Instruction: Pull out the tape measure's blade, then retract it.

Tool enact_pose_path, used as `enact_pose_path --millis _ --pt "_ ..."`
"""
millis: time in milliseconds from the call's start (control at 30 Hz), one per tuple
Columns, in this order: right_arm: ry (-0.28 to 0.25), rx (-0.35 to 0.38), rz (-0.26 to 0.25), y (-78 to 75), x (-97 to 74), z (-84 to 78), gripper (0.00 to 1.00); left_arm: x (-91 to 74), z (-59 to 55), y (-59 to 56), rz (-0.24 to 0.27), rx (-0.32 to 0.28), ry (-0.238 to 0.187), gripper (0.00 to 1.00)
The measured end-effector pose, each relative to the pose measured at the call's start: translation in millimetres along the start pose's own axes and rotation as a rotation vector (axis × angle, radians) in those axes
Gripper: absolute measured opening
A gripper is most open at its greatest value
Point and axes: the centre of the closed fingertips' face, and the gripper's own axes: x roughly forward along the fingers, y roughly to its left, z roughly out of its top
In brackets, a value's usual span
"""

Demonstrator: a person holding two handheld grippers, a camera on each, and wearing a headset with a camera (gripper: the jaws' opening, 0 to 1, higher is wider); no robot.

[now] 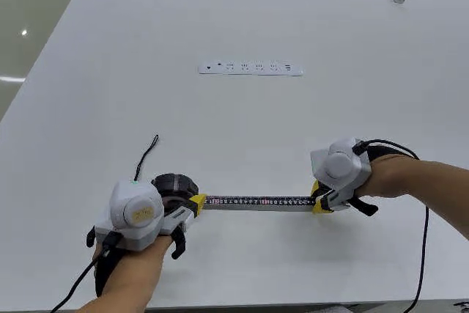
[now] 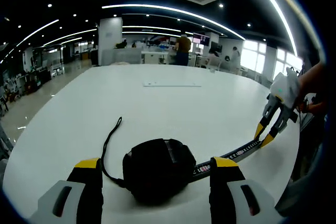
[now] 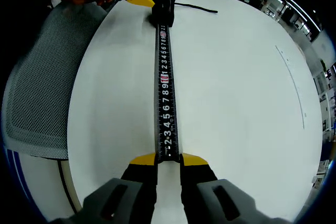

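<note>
While left tool (image 2: 156, 162) brackets the case (image 2: 157, 176), right tool (image 3: 168, 158) pinches blade tip (image 3: 168, 149).

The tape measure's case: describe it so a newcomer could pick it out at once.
On the big white table, look to the near edge, at the left gripper. Between its jaws lies the tape measure's case: the one round black body there, with a thin black cord trailing off it and the numbered blade running to the right gripper.
</note>
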Motion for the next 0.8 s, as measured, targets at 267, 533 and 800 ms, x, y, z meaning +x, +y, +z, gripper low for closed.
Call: enact_pose_path --millis 267,533,800 --pt "0.016 0.082 0.02 -2.0 0.9 0.4 0.15 6.6 -7.5 -1.9 0.009 -0.024 0.03 0.73" --pt "-0.001 0.054 0.012 1.4 1.3 0.2 0.15 10.3 -12.8 -0.3 0.033 -0.084 0.059 0.69" --pt "0.026 0.093 -0.001 -0.6 2.1 1.2 0.15 13.8 -10.4 -2.0 0.046 -0.079 0.071 0.63"
